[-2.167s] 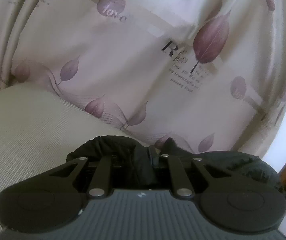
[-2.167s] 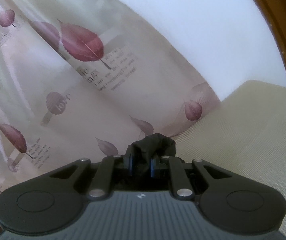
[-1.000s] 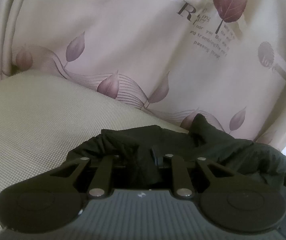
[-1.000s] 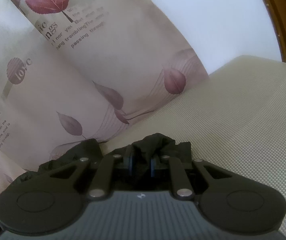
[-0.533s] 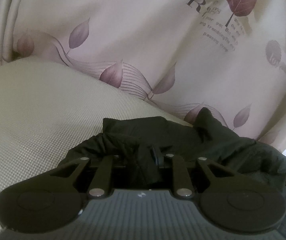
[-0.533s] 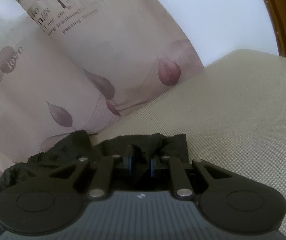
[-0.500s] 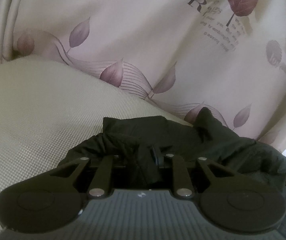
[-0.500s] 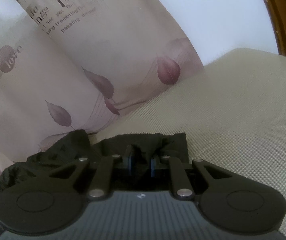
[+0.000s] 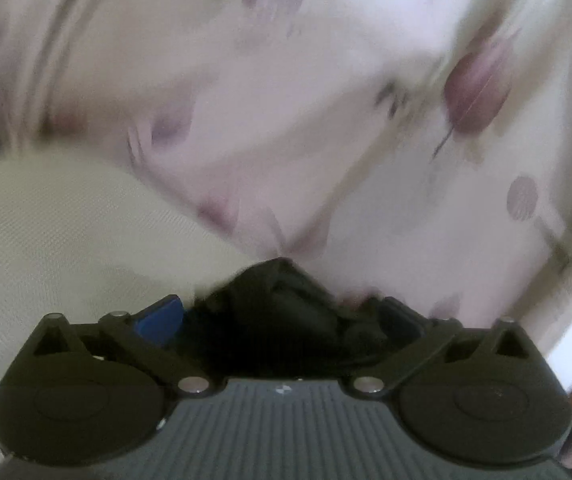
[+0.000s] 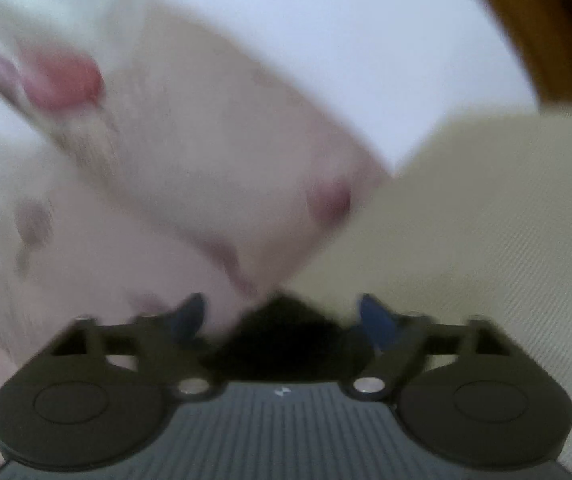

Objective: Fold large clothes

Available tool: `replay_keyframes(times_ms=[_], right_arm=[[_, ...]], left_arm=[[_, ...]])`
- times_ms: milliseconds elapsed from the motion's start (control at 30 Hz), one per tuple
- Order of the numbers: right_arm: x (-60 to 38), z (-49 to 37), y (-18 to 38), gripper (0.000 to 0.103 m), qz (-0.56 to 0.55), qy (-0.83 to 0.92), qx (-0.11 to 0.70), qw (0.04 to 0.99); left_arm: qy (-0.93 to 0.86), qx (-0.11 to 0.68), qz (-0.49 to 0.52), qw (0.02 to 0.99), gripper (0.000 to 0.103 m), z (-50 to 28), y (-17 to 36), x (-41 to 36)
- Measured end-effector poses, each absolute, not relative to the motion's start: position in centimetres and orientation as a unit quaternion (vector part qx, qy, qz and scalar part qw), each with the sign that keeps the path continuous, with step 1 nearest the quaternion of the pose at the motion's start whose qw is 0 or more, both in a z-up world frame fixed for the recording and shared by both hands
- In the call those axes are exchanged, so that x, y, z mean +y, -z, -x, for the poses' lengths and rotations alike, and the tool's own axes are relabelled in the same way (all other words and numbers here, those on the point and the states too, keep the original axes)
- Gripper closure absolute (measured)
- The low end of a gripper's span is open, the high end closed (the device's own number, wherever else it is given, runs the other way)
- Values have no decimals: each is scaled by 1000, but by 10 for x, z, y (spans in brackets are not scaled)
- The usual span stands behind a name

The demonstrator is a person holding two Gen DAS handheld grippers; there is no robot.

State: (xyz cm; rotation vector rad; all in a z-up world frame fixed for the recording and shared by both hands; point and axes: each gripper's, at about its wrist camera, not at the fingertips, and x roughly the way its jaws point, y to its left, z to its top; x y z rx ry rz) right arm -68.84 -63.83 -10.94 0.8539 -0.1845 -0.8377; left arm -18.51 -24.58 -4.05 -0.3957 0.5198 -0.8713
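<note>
Left claw (image 9: 281,320) spread | right claw (image 10: 281,320) spread | dark garment (image 9: 281,300) bunched between, axis unclear

Both the left gripper (image 9: 281,316) and right gripper (image 10: 283,316) have sprung wide, letting go of the black garment (image 9: 281,312) bunched between their fingers.

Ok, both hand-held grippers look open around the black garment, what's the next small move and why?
Probably draw both back clear of the cloth, then pick a new edge to fold. The left hand-held gripper and the right hand-held gripper have their fingers spread, and the black garment sits bunched between them on the beige cushion, ungripped. Both views are blurred, so the garment's lie is unclear.
</note>
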Motion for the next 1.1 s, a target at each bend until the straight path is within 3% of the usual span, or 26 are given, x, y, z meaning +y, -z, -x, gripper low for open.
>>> replay_keyframes(times_ms=[100, 167, 200, 233, 300, 333, 400, 567, 700, 800, 900, 1100], right_arm=[[-621, 686, 81, 16, -358, 374, -89, 851], [-605, 662, 60, 33, -295, 351, -51, 887], [-598, 643, 50, 51, -260, 344, -15, 902], [-591, 621, 44, 66, -233, 333, 22, 913], [-579, 574, 39, 78, -204, 292, 77, 931], [-573, 554, 38, 79, -188, 280, 96, 936], [-560, 509, 41, 81, -156, 252, 142, 945], [-541, 433, 69, 90, -105, 217, 244, 939], [-556, 429, 90, 93, -103, 230, 278, 927], [-582, 444, 98, 94, -143, 246, 268, 920], [-612, 464, 104, 98, -172, 269, 264, 910], [-655, 523, 121, 103, -222, 298, 239, 897]], left_arm=[[444, 222, 179, 849, 1, 199, 18, -245], [468, 205, 158, 845, 4, 212, 6, -254], [481, 205, 143, 840, 6, 217, 0, -263], [492, 209, 130, 835, 14, 223, -5, -276], [513, 225, 108, 821, 30, 235, -11, -299], [524, 234, 96, 813, 33, 239, -11, -313], [539, 248, 70, 802, 59, 244, -10, -339], [551, 261, -11, 792, 77, 241, 10, -393], [517, 280, -40, 808, 77, 216, 44, -407], [498, 318, 5, 807, 92, 186, 70, -392], [512, 337, 62, 788, 92, 162, 89, -380], [517, 323, 67, 790, 92, 165, 95, -373]])
